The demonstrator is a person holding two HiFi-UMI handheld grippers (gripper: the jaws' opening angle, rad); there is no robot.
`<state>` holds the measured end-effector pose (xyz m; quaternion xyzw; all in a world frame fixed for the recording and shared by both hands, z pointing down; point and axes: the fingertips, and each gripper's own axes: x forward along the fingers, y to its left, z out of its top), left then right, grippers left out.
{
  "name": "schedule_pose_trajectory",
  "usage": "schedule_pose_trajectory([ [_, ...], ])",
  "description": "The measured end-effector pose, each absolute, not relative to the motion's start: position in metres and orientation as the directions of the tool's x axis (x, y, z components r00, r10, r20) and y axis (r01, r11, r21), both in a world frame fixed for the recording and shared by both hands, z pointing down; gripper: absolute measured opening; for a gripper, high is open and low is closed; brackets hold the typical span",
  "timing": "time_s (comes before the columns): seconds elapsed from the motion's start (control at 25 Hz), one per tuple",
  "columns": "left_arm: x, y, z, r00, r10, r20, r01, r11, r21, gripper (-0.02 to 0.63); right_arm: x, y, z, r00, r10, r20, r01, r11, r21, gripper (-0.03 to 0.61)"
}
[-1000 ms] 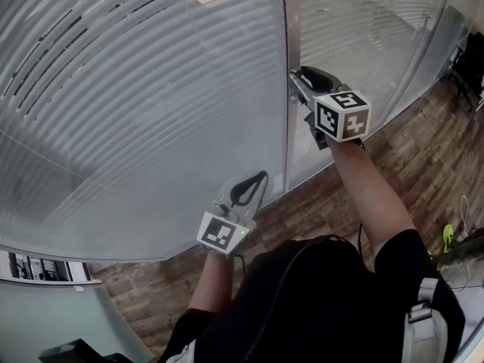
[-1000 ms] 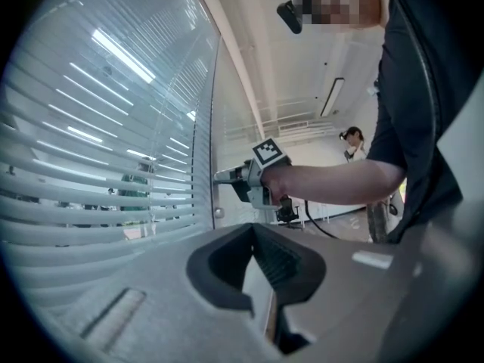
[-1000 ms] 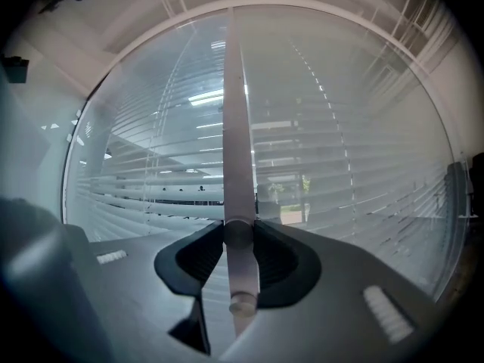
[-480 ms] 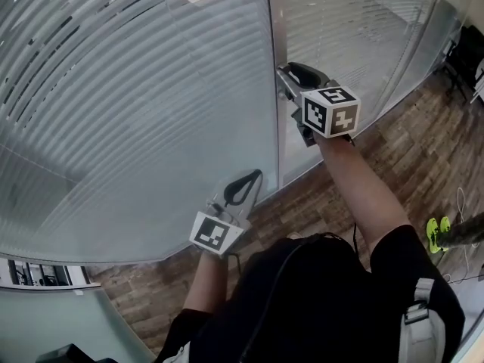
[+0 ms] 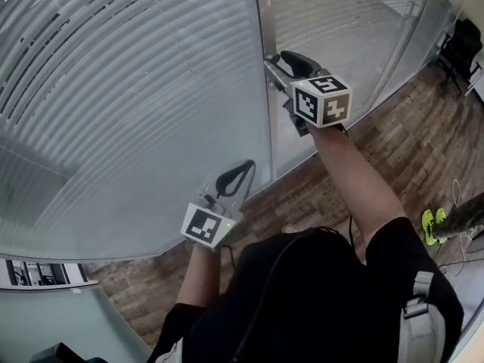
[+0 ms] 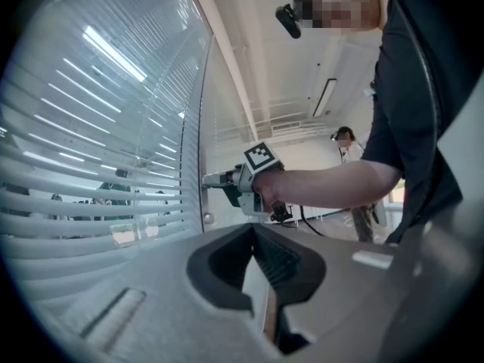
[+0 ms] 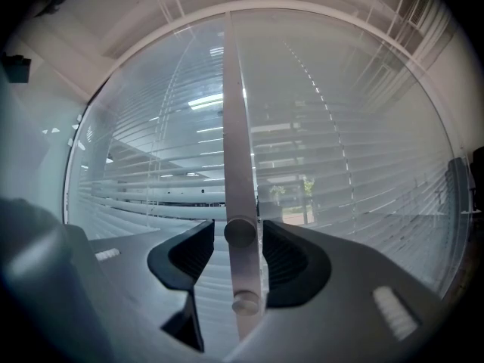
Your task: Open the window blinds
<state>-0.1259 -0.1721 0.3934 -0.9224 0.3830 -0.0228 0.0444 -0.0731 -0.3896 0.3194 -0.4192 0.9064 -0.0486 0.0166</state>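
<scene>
Grey slatted blinds [image 5: 136,104] hang behind the glass on both sides of a vertical metal post [image 5: 262,89]. In the right gripper view the post [image 7: 236,127] carries two round knobs. The upper knob [image 7: 240,231] lies between the jaws of my right gripper [image 7: 239,237], which are opening, with a thin gap on each side of it. The lower knob [image 7: 246,302] sits just beneath. In the head view my right gripper [image 5: 271,63] is level against the post. My left gripper [image 5: 247,165] hangs lower and to the left, shut with nothing in it.
Glass panes curve away to the left and right over a wooden plank floor [image 5: 393,142]. A black chair [image 5: 461,48] stands far right, and a green object [image 5: 431,225] lies on the floor. Another person [image 6: 349,146] stands in the background of the left gripper view.
The head view has drifted, so both grippers sit a little higher and further left in it. The right jaws look slightly wider apart at the post. Neither hand has left its place.
</scene>
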Motion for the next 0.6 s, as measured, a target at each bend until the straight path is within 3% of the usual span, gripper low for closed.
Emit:
schedule_pose_trajectory([
  [0.32, -0.13, -0.167, 0.394, 0.705, -0.71, 0.002, -0.707, -0.703, -0.077, 0.004, -0.064, -0.372, 0.354, -0.662, -0.743, 0.098, -0.733, 0.669, 0.118, 0.233],
  [0.44, -0.132, -0.166, 0.393, 0.699, -0.715, -0.001, -0.714, -0.697, -0.072, 0.005, -0.065, -0.37, 0.335, -0.611, -0.783, 0.114, -0.675, 0.591, 0.442, 0.233],
  [0.52, -0.135, -0.166, 0.393, 0.693, -0.721, -0.005, -0.719, -0.691, -0.072, 0.005, -0.071, -0.368, 0.317, -0.558, -0.823, 0.11, -0.541, 0.461, 0.703, 0.233],
  [0.6, -0.137, -0.165, 0.394, 0.689, -0.725, -0.006, -0.723, -0.687, -0.076, 0.005, -0.079, -0.369, 0.315, -0.528, -0.841, 0.118, -0.374, 0.355, 0.857, 0.233],
])
